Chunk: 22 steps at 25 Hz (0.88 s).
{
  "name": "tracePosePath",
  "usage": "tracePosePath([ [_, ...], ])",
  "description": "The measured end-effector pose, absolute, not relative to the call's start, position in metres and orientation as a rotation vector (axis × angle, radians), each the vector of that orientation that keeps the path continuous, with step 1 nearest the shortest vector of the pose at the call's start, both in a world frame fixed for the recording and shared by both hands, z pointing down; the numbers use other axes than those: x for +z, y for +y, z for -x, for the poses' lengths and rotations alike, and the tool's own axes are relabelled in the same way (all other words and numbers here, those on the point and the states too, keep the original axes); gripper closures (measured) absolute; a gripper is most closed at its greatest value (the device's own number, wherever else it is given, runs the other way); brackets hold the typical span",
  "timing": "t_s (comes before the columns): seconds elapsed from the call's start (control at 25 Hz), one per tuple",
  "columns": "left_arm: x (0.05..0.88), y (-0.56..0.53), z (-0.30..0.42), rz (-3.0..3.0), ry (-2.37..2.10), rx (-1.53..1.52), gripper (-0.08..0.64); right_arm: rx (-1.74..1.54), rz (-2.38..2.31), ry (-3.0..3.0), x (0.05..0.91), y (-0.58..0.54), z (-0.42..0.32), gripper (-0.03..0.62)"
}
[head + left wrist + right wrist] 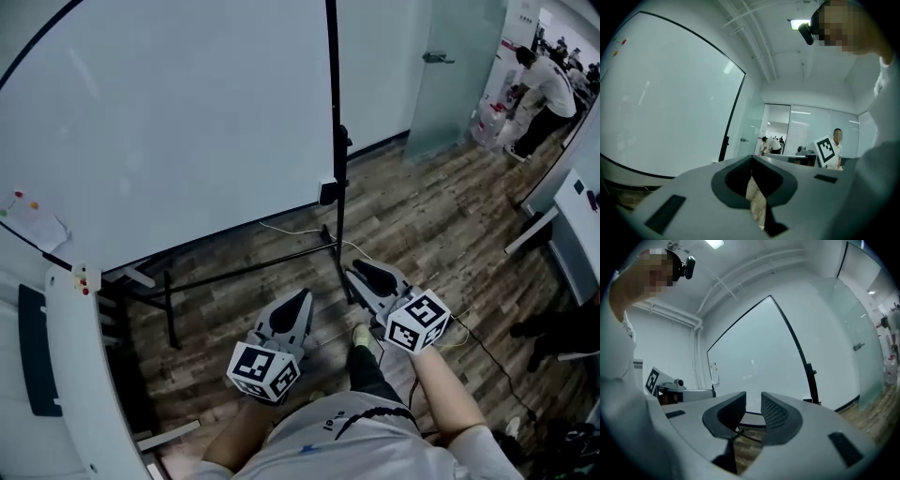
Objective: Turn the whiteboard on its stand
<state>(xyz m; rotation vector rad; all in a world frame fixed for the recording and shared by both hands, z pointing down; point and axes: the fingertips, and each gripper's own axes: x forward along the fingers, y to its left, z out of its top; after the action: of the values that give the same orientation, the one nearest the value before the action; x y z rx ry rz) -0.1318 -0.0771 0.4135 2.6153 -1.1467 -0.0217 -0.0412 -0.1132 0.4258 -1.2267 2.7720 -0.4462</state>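
The large whiteboard (169,122) fills the upper left of the head view, held in a black stand with an upright post (336,187) and a floor bar (244,267). It also shows ahead of both grippers, as the whiteboard (661,108) in the left gripper view and the whiteboard (759,362) in the right gripper view. My left gripper (302,298) hangs low over the wooden floor, short of the stand; its jaws meet at the tips of the left gripper (751,159), with nothing in them. My right gripper (361,272) is near the post's foot, not touching it. The right gripper (753,401) stands open and empty.
A white cable (300,230) and a black cable (487,352) lie on the floor. A white panel (75,375) stands close at left. A glass door (450,66) and a bending person (544,84) are at the far right, and a white desk (577,234) is nearer.
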Motion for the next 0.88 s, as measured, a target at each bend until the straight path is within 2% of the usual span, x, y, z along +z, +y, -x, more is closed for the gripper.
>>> tracePosePath([
  [0.4, 0.42, -0.197, 0.059, -2.554, -1.264, 0.015, 0.549, -0.462, 1.044, 2.966, 0.475, -0.315, -0.027, 0.4],
  [0.88, 0.438, -0.33, 0.02, -2.482, -1.356, -0.046, 0.549, -0.491, 1.02, 3.035, 0.515, -0.428, -0.024, 0.391],
])
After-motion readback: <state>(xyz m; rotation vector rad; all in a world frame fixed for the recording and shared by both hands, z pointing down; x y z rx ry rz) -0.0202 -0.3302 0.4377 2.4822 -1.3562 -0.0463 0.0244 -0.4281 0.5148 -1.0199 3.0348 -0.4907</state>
